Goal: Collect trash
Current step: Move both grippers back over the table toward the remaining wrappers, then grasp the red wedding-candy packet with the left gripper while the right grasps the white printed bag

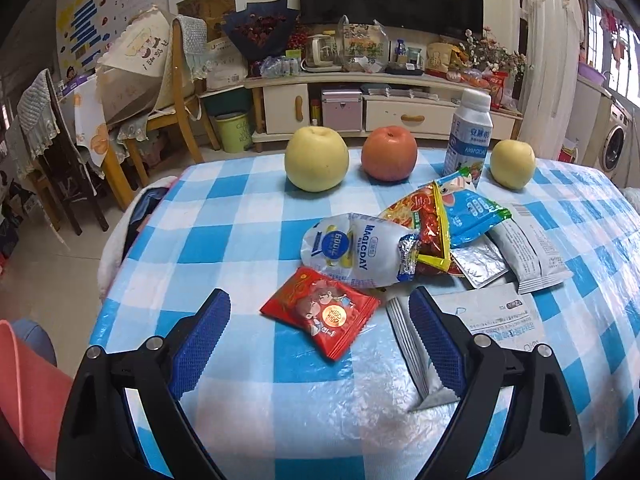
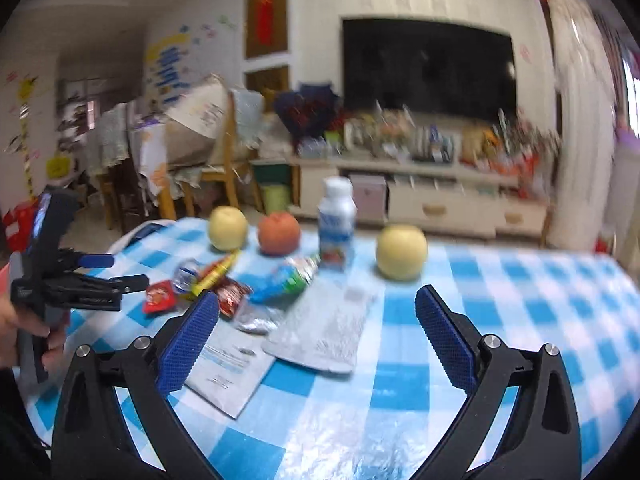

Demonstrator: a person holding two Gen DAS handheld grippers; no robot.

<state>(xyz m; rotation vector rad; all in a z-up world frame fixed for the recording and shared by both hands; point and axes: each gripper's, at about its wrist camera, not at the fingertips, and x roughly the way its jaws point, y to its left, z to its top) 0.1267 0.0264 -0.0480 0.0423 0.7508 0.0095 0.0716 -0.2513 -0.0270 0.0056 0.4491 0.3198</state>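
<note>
Trash lies piled on the blue-checked table (image 1: 240, 216): a red snack wrapper (image 1: 320, 318), a white MAGICDAY pouch (image 1: 352, 252), a red-yellow wrapper (image 1: 424, 224), a blue-green wrapper (image 1: 472, 212), silver foil packets (image 1: 480, 264) and a flat white packet (image 1: 496, 316). My left gripper (image 1: 319, 299) hangs open just above the red wrapper, holding nothing. The right wrist view is blurred. There my right gripper (image 2: 318, 297) stands open and empty over a silver packet (image 2: 324, 328) and the white packet (image 2: 228, 364). The left gripper (image 2: 124, 270) shows at the left, near the red wrapper (image 2: 160, 298).
Two yellow apples (image 1: 316, 158) (image 1: 513, 163), a red apple (image 1: 389, 153) and a white bottle (image 1: 468, 136) stand along the far side of the table. Chairs (image 1: 168, 92), a green bin (image 1: 234, 130) and a TV cabinet (image 1: 380, 112) lie beyond. A hand (image 2: 24, 320) grips the left tool.
</note>
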